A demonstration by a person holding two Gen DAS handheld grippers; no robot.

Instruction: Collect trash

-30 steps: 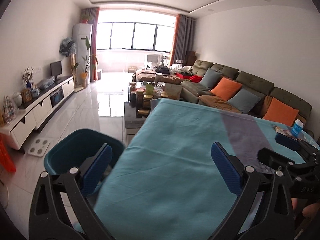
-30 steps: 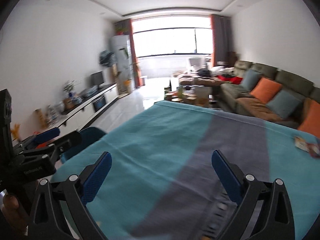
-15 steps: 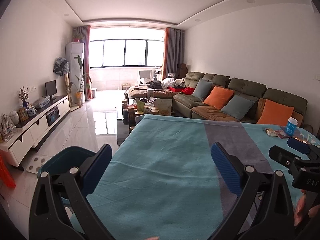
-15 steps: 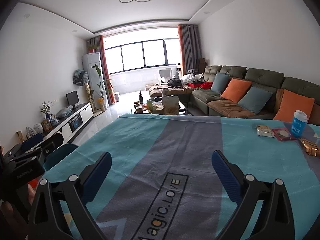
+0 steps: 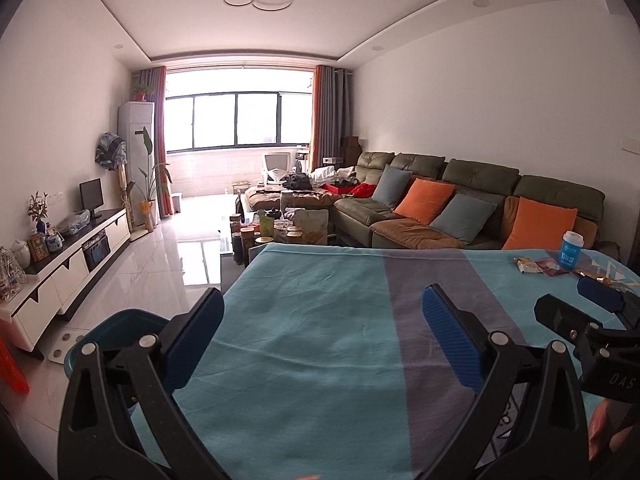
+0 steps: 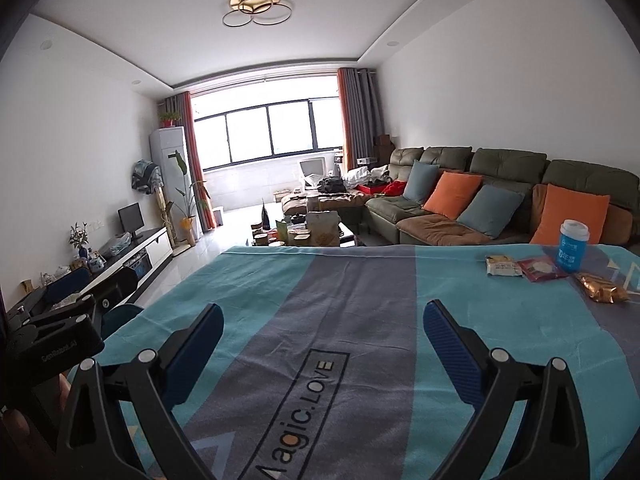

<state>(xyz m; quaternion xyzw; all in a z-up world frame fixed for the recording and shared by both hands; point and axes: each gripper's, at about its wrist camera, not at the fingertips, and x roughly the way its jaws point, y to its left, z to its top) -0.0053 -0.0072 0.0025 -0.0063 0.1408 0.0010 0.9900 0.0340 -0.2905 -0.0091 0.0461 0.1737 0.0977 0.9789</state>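
A teal and grey cloth [image 6: 360,300] covers the table, leaving a bare working surface. A blue bin [image 5: 116,328] sits low off the near left edge, likely for dropping trash. Far right stand a blue cup [image 6: 573,245] and three wrappers [image 6: 541,269]. The left gripper [image 5: 322,320] and right gripper [image 6: 323,328] hover spread wide, empty, ready to reach.

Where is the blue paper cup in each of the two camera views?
Left wrist view: the blue cup stands far right on the tablecloth, before the orange cushion.
Right wrist view: the cup stands at right, beside the wrappers.
Shared landmark: that orange cushion.
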